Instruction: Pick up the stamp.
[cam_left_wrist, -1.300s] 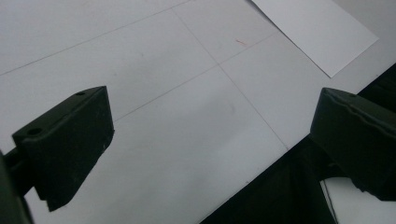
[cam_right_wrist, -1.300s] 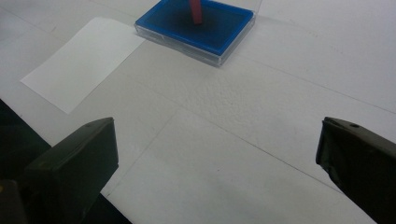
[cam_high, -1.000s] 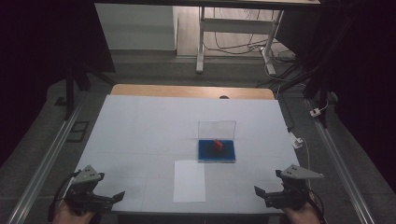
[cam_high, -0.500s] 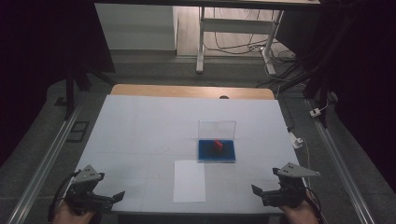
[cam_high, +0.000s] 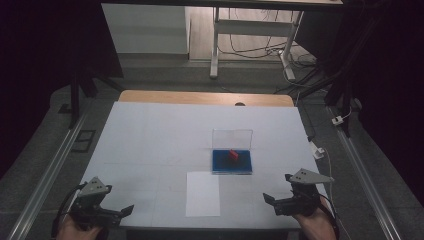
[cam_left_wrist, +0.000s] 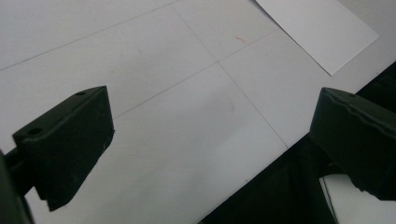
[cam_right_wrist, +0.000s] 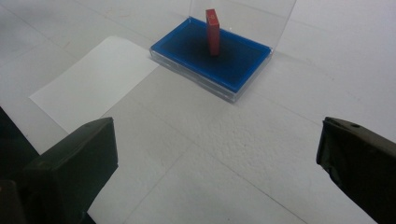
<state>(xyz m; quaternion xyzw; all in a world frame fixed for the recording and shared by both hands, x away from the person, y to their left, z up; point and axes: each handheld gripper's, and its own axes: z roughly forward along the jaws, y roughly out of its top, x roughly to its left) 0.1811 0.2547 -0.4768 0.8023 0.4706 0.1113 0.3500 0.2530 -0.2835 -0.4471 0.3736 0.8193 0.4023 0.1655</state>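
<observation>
High view puts the red block (cam_high: 233, 154) upright in the blue tray (cam_high: 220, 164) just right of the table's middle, its clear lid (cam_high: 232, 137) standing open at the far side. From the right gripper (cam_high: 272, 203) the block lies ahead and a little to the left, clearly nearer than to the left gripper (cam_high: 122, 212), which hangs at the near-left corner. Both grippers are spread wide and hold nothing. Right gripper view shows the block (cam_right_wrist: 212, 31) on end, long axis vertical, narrow edge turned toward the jaws. A paper sheet (cam_high: 202, 193) lies just before the tray.
</observation>
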